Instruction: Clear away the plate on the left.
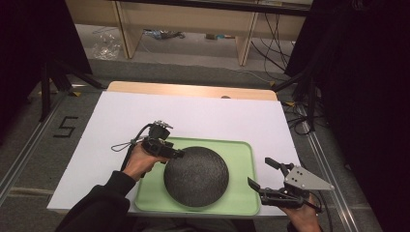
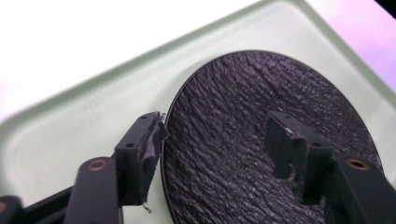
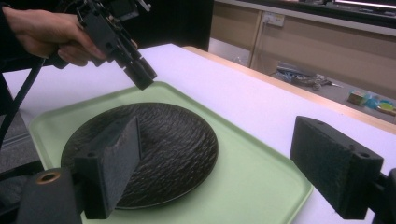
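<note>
The round black ridged plate (image 1: 196, 176) lies flat in the pale green plastic tray (image 1: 241, 150) — likely stiff, heavy, breakable. The left gripper (image 1: 178, 154), jaws spread, straddles its ten-o'clock rim — the best hold. The right gripper (image 1: 261, 174) waits open at three o'clock.

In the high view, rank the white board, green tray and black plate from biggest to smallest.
1. White rectangular board, largest.
2. Light green plastic tray.
3. Round black textured plate, smallest; it lies within the tray.

One black plate (image 1: 196, 176), one green tray (image 1: 241, 147), two hand-held grippers, one table (image 1: 193, 113)
</note>
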`<state>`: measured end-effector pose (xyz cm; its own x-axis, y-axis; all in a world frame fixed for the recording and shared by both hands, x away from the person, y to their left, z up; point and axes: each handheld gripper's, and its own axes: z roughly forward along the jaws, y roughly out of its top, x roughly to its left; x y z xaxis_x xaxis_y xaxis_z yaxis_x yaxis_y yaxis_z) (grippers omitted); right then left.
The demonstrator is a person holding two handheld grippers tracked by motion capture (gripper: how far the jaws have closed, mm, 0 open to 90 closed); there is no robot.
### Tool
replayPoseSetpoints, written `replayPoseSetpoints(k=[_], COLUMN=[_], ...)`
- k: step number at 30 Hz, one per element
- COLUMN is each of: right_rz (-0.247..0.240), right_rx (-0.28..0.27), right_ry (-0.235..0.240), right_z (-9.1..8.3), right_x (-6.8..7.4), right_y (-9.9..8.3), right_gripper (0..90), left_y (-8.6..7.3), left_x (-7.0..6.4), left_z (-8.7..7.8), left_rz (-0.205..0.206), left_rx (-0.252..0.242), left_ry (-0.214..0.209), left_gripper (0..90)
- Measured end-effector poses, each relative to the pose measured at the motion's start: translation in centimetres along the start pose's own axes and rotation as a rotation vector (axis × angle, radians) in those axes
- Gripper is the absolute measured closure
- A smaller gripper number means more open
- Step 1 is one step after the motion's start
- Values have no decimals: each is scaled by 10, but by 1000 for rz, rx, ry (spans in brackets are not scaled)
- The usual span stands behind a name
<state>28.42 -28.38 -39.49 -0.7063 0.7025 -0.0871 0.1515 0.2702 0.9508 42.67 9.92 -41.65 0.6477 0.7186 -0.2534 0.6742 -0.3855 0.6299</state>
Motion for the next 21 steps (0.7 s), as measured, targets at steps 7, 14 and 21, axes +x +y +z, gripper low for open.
replayPoseSetpoints(k=[7,14,21], right_rz=[0,2,3], right_rx=[2,2,0], right_ry=[1,-1,-2], right_z=[0,0,0], right_x=[0,0,0], right_y=[0,0,0], right_gripper=[173,173,173], left_y=[-5,-11,-20], left_x=[-4,-8,-9], left_z=[-15,-33,-46], left_rz=[41,47,47], left_rx=[-112,-246,-301], left_ry=[9,-8,-29], left_gripper=[292,250,243])
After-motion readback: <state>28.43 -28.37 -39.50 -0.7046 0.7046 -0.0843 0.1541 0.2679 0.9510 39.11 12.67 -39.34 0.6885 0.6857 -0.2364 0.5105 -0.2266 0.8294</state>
